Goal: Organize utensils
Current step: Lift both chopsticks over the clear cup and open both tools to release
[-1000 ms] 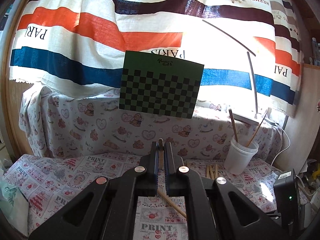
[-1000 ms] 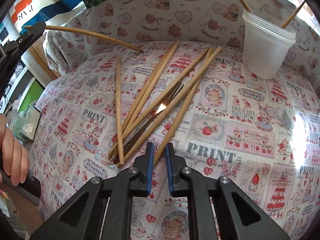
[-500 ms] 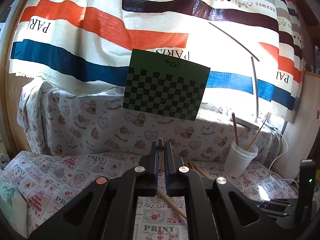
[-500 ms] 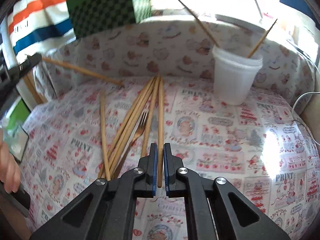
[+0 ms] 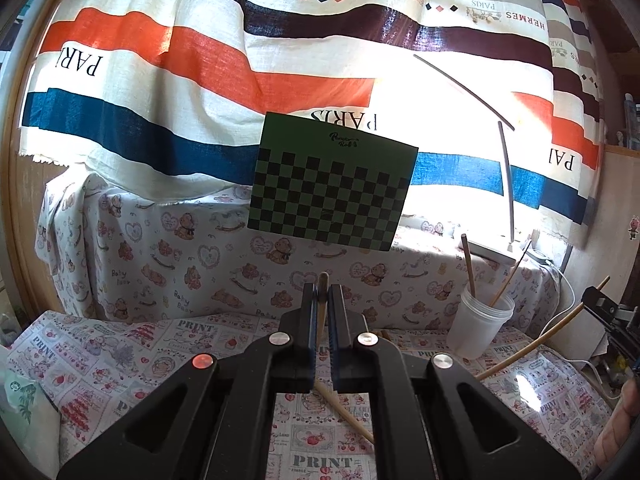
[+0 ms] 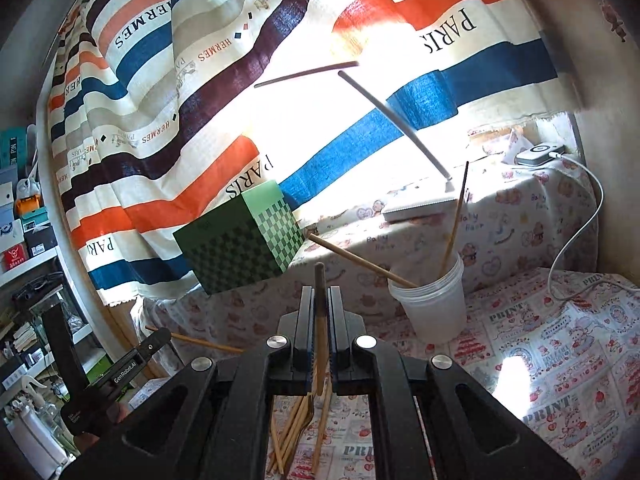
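Observation:
My left gripper is shut on a wooden chopstick that runs back under it over the printed tablecloth. My right gripper is shut on another wooden chopstick, lifted above the table and tilted up. A white plastic cup with two chopsticks in it stands ahead and right of the right gripper; it also shows in the left wrist view. Several loose chopsticks and a fork lie on the cloth below the right gripper.
A green checkered box sits on the cloth-covered ledge behind the table. A striped curtain hangs behind. A white lamp and a charging cable are at the right. Shelves stand at the far left.
My right gripper closed on a chopstick from the pile and lifted it, tilting upward toward the cup. My left gripper kept hold of its chopstick and shifted slightly.

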Action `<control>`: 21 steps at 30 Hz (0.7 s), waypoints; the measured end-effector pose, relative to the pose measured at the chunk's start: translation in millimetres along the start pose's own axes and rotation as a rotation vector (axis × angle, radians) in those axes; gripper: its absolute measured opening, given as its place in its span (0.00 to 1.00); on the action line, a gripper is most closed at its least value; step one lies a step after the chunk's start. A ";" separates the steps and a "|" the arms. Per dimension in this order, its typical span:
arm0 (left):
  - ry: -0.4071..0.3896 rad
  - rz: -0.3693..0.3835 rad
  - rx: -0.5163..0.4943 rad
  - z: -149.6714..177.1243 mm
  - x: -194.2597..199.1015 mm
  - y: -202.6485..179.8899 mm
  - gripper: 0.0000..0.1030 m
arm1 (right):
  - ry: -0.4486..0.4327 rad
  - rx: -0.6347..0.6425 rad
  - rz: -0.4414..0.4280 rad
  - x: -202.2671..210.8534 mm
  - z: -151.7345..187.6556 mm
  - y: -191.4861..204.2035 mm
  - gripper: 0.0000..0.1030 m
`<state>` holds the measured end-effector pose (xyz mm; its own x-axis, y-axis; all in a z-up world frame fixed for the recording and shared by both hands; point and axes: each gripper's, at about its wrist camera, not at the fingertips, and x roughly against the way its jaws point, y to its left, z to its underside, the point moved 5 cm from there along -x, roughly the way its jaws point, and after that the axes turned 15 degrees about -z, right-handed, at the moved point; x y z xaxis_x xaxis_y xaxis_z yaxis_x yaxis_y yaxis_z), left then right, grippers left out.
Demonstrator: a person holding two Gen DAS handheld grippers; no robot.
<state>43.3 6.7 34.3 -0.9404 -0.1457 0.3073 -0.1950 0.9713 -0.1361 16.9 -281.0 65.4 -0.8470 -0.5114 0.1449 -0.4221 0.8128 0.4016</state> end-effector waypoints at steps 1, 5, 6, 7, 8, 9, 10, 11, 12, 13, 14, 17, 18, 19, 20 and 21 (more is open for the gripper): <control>-0.010 0.003 -0.004 -0.9 2.2 -0.5 0.04 | -0.009 -0.002 0.002 2.4 -1.4 0.0 0.06; -0.017 0.017 -0.024 -1.7 4.9 -4.4 0.04 | 0.011 -0.022 0.015 1.6 -2.7 -5.4 0.06; -0.018 0.027 -0.039 -1.2 5.6 -7.1 0.04 | 0.020 -0.021 0.016 1.1 -1.9 -7.6 0.06; -0.023 0.032 -0.056 -0.5 6.8 -10.5 0.04 | 0.024 -0.015 0.019 0.6 -2.3 -7.6 0.06; -0.028 0.026 -0.071 0.3 7.6 -13.4 0.04 | 0.021 -0.011 0.023 0.8 -2.4 -7.7 0.06; -0.029 0.025 -0.082 1.3 7.8 -15.9 0.04 | 0.022 -0.009 0.021 0.3 -1.1 -8.0 0.06; -0.025 0.031 -0.092 2.5 7.3 -18.5 0.04 | 0.025 -0.003 0.020 -0.9 -0.3 -7.4 0.06; -0.026 0.032 -0.100 3.4 7.2 -20.4 0.04 | 0.026 0.012 0.026 -2.0 0.4 -6.5 0.06; -0.027 0.025 -0.109 4.5 6.8 -22.3 0.04 | 0.027 0.029 0.034 -3.1 1.3 -5.5 0.06; -0.025 0.021 -0.118 5.9 5.9 -24.0 0.04 | 0.027 0.037 0.035 -3.6 2.2 -4.5 0.06; -0.020 0.019 -0.121 7.2 4.6 -25.2 0.04 | 0.028 0.039 0.031 -3.9 2.8 -3.7 0.06; -0.001 0.013 -0.132 10.7 -0.2 -27.2 0.04 | 0.064 0.040 0.007 -9.2 6.8 -1.2 0.06; 0.005 0.012 -0.130 11.6 -1.8 -27.0 0.04 | 0.077 0.043 0.001 -11.5 8.7 0.0 0.06; 0.013 0.013 -0.127 12.4 -3.7 -26.4 0.04 | 0.087 0.047 0.001 -13.9 10.9 1.1 0.06; 0.021 0.014 -0.123 13.1 -5.3 -25.9 0.04 | 0.098 0.057 0.005 -16.5 13.3 2.5 0.06; 0.029 0.013 -0.118 13.9 -7.1 -25.1 0.04 | 0.112 0.068 0.009 -19.3 15.9 3.5 0.07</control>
<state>51.0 -19.2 22.5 -0.9340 -0.1289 0.3332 -0.1468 0.9887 -0.0290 26.6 -263.9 49.6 -0.8111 -0.5290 0.2495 -0.4389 0.8325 0.3383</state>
